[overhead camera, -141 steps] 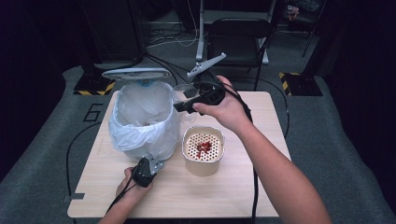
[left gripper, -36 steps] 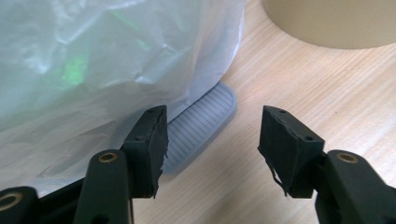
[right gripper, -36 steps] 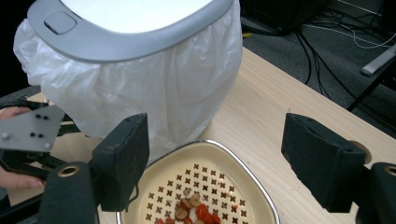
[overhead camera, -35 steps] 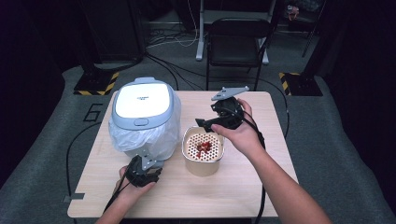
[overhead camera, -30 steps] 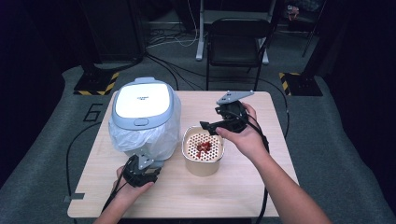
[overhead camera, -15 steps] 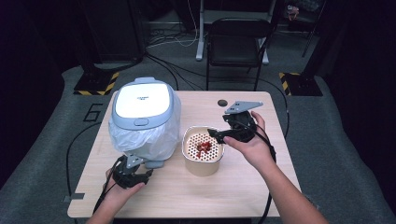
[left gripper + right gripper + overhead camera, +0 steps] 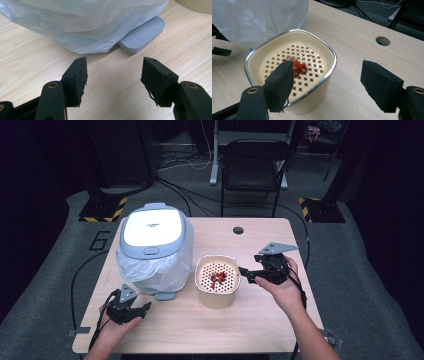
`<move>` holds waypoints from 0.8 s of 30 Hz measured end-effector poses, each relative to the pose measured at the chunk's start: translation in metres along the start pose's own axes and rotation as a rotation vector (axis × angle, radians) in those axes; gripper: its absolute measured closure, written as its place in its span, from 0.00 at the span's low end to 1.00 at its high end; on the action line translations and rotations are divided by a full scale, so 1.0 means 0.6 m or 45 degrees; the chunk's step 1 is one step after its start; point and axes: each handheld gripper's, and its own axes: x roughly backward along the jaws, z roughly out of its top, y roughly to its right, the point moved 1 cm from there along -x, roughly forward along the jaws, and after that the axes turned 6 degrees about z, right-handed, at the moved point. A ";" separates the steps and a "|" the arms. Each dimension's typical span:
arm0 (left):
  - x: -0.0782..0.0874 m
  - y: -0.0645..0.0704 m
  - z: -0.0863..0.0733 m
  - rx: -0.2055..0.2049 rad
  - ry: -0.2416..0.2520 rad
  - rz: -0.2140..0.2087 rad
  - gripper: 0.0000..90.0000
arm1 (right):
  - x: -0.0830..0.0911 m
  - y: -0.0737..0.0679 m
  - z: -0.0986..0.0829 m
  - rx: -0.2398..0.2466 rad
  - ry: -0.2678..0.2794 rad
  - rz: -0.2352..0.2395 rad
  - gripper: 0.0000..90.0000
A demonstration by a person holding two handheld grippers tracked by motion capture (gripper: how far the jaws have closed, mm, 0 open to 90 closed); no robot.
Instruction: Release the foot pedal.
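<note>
Two containers stand side by side on the wooden table (image 7: 260,320): a cream container (image 7: 217,281) with a perforated insert, near the middle, and a pedal bin (image 7: 154,251) just to its left. Small red pieces (image 7: 216,278) lie on the insert's holed floor. The bin's grey lid is down and carries a small line of print too fine to read; a clear plastic liner (image 7: 172,270) hangs over its sides, and its ribbed grey pedal (image 7: 142,35) pokes out below the plastic. A "6" is marked on the floor left of the table.

The right gripper (image 7: 248,273) hovers just right of the container's rim, jaws spread wide, gripping nothing. The left gripper (image 7: 141,309) rests low near the table's front left corner, jaws also wide apart and empty, pointing at the pedal without touching it.
</note>
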 end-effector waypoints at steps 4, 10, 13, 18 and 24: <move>-0.005 -0.005 -0.007 0.020 0.006 0.000 0.42 | 0.012 0.014 -0.030 -0.026 -0.015 -0.066 0.29; -0.016 -0.010 -0.015 0.003 -0.013 0.004 0.42 | 0.018 0.031 -0.083 -0.079 -0.027 -0.124 0.29; -0.018 -0.012 -0.017 0.005 -0.005 0.012 0.43 | 0.019 0.035 -0.101 -0.104 -0.019 -0.138 0.29; -0.020 -0.016 -0.021 0.064 0.011 -0.006 0.43 | 0.012 0.045 -0.149 -0.126 -0.016 -0.171 0.29; -0.024 -0.024 -0.025 0.063 0.003 0.013 0.43 | 0.000 0.047 -0.182 -0.090 -0.011 -0.216 0.29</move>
